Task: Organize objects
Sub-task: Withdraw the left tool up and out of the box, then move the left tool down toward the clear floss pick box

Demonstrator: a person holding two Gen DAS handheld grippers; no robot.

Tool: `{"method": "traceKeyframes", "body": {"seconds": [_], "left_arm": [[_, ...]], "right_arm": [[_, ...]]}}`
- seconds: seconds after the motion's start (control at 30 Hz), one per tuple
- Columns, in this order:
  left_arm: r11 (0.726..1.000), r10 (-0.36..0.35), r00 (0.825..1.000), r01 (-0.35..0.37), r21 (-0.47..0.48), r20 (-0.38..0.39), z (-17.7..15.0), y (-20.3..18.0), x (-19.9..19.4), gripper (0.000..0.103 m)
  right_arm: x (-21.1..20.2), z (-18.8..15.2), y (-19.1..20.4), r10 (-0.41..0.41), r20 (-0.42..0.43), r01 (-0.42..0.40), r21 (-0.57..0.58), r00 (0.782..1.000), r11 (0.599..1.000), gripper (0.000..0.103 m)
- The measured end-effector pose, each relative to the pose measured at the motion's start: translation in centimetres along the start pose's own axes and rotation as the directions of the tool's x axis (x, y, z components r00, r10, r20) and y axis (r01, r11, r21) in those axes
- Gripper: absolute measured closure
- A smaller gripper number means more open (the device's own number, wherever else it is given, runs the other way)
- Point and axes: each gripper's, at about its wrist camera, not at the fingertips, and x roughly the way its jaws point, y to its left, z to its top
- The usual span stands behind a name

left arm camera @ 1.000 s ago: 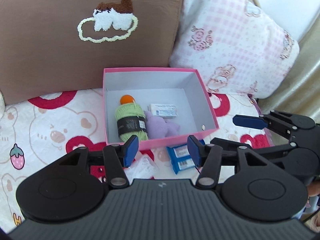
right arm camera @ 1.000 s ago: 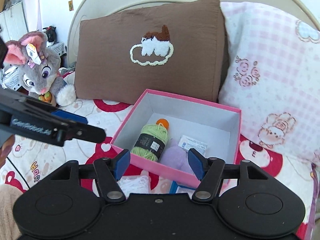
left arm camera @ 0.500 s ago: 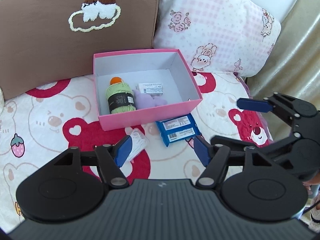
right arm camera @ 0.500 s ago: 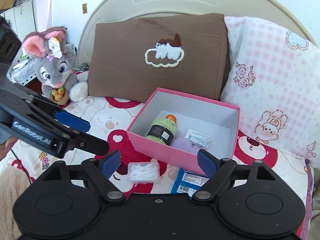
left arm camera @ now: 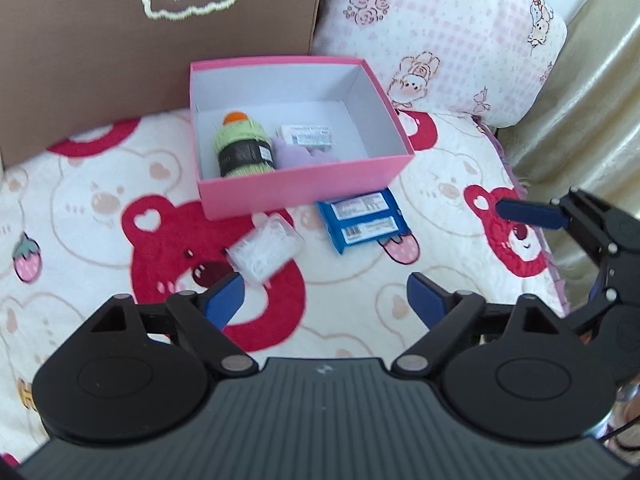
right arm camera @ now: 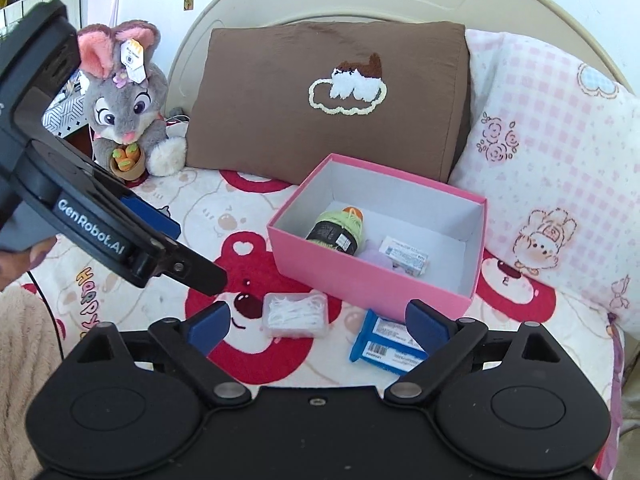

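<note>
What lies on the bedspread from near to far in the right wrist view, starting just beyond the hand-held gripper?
Clear box of white floss picks → pink box → brown pillow.

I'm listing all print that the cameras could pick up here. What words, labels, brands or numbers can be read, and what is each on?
"GenRobot.AI": white letters on the side of the left gripper, right wrist view.
"Happy": coloured letters on the bedspread, partly hidden.
Yarn ball band, small white box in the pink box, blue packets, plush rabbit ear tag: print and barcodes too small to read.
</note>
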Motion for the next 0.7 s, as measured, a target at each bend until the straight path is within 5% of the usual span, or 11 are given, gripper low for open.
{"method": "traceKeyframes", "body": {"seconds": [0.23, 0.7], "left_arm": [[0.999, -0.025, 0.999, 0.026, -0.040, 0.034, -1.0, 0.2, 1.1, 0.003], [0.989, 0.019, 0.998, -0.009, -0.146, 0.064, -3.4, 3.4, 5.3, 0.003]], "right_arm": [[0.5, -1.9, 1.6, -0.092, 0.020, 0.093, -0.075, 0.996, 0.993, 0.006], [3.6, -4.1, 5.2, -0.049, 0.102, 0.070, -0.217, 0.994, 0.974, 0.007]]}}
